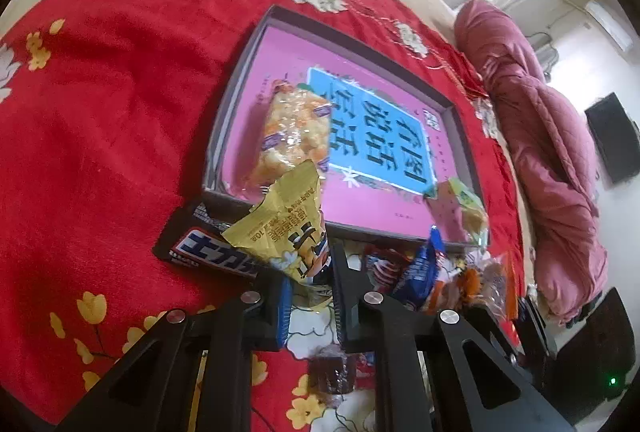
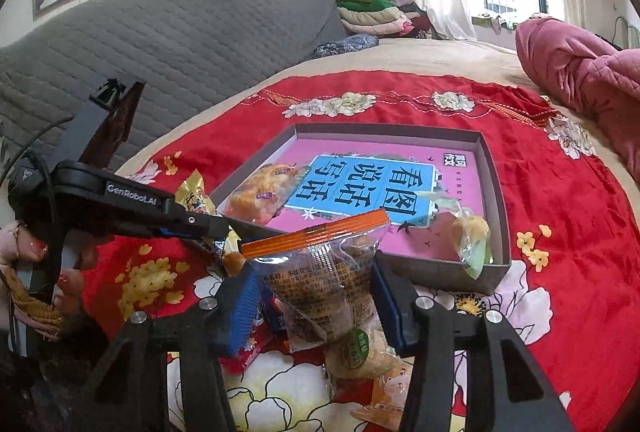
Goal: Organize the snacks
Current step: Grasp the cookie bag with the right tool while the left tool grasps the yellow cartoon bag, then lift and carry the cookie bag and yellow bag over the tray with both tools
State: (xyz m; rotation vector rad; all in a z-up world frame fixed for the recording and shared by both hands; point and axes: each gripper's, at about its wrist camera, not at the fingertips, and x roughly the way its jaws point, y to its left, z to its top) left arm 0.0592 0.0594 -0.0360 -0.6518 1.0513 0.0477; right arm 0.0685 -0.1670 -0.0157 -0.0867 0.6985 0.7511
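Snacks lie heaped at six o'clock of the grey box (image 2: 496, 188). Left gripper (image 1: 310, 272) pinches a yellow packet (image 1: 280, 228); right gripper (image 2: 316, 296) clamps a clear orange-topped peanut bag (image 2: 320, 272).

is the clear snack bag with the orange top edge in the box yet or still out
Out. The clear orange-topped snack bag is pinched in the right gripper, in front of the shallow grey cardboard box.
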